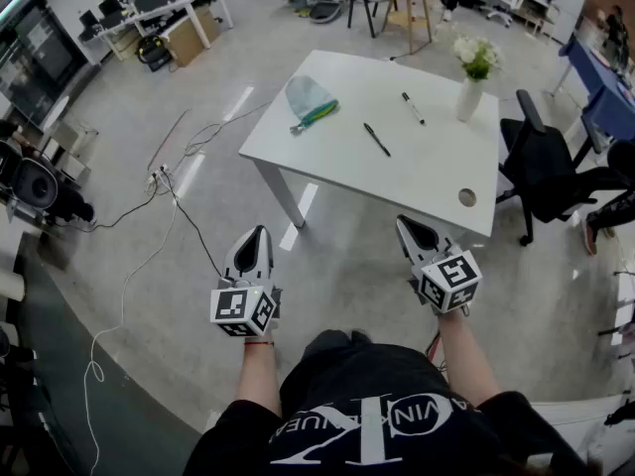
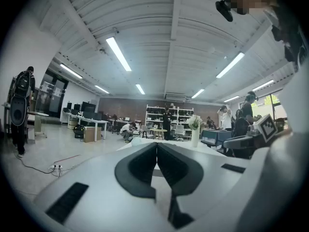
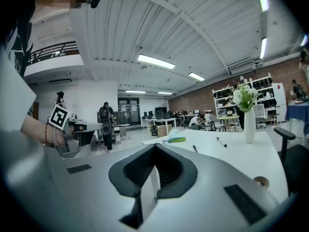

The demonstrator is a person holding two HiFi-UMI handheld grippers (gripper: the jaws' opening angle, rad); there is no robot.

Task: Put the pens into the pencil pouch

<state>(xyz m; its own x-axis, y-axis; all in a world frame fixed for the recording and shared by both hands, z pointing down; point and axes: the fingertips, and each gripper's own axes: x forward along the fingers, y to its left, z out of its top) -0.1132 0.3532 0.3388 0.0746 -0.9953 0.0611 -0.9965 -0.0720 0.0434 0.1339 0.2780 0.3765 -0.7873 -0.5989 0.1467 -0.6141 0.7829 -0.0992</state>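
Two pens lay well apart on the white table (image 1: pixel 427 172): the nearer pen (image 1: pixel 376 139) at its middle, the farther pen (image 1: pixel 413 108) near a flower vase (image 1: pixel 468 98). The pencil pouch (image 1: pixel 306 97) sat near the far left corner (something green and yellow at its edge). The left gripper (image 1: pixel 259 232) and right gripper (image 1: pixel 404 223) hung short of the table, jaws pressed together, empty.

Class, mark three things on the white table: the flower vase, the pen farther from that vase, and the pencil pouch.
vase (image 1: pixel 468 100): head view, middle of its white body.
pen (image 1: pixel 376 139) farther from the vase: head view, mid-barrel.
pencil pouch (image 1: pixel 306 97): head view, middle of its pale body.
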